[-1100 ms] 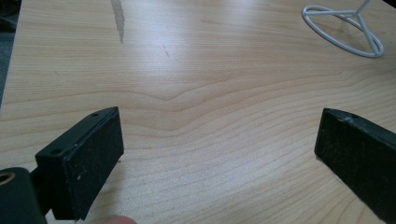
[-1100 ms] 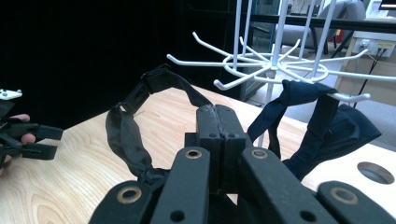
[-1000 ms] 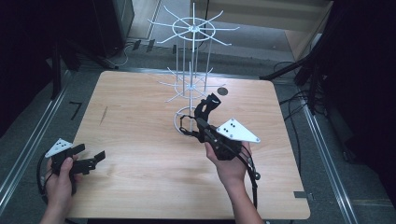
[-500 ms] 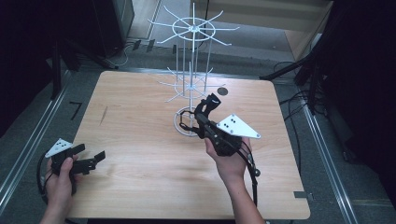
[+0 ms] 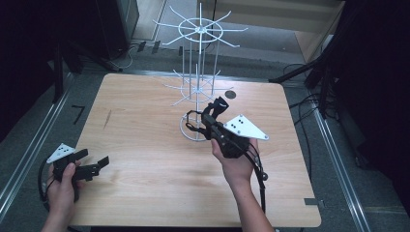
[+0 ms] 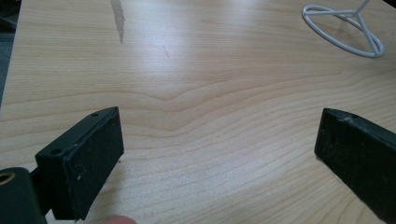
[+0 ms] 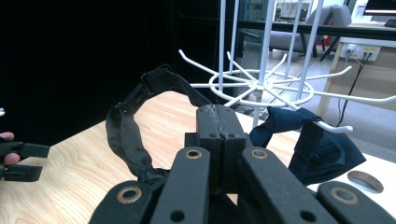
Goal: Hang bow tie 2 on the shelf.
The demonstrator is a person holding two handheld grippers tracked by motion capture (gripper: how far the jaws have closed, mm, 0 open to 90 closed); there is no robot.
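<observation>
Beside the rack [image 5: 198,87], right gripper [image 5: 209,117] seemingly clamps a strap [image 7: 126,126].

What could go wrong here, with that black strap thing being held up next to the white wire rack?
The right gripper is shut on a thin fold of the black strap, so it might slip out. The strap's dark pouch end rests against one rack prong; a careless pull could snag it and tip the light wire rack. The left gripper sits open, far off near the table edge, too distant to steady anything.
</observation>
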